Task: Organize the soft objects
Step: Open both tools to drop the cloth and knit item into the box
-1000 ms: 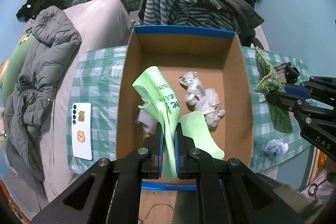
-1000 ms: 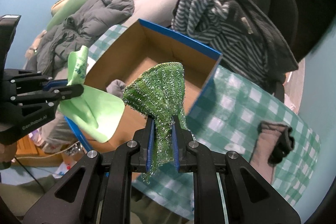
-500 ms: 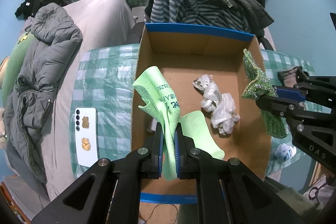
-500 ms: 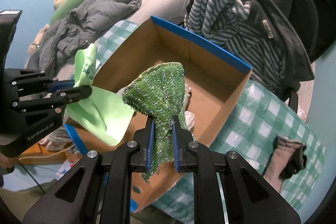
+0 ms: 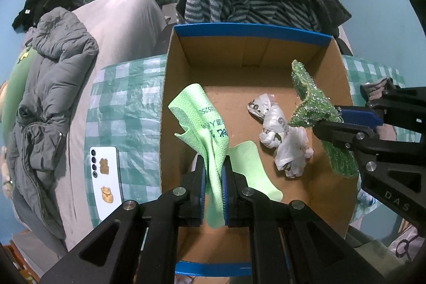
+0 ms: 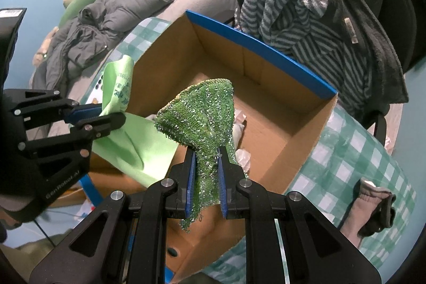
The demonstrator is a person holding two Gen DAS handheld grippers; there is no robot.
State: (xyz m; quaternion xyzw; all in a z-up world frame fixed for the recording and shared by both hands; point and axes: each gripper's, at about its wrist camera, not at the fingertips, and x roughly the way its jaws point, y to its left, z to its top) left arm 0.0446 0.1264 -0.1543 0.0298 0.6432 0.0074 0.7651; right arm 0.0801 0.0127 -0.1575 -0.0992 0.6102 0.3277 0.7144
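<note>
Cardboard walls of the open box (image 5: pixel 170 97) frame both loads. The left gripper (image 5: pixel 214 185) is clamped on a light green cloth (image 5: pixel 205 124), holding it above the box floor near the left wall, probably so it will fall inside on release. The right gripper (image 6: pixel 205 177) pinches a glittery green knitted scrubber (image 6: pixel 202 111) over the box's right side. Crumpled plastic bags (image 5: pixel 282 135) already lie inside; a grey sock (image 6: pixel 372 206) waits on the checked tablecloth (image 6: pixel 346 156).
</note>
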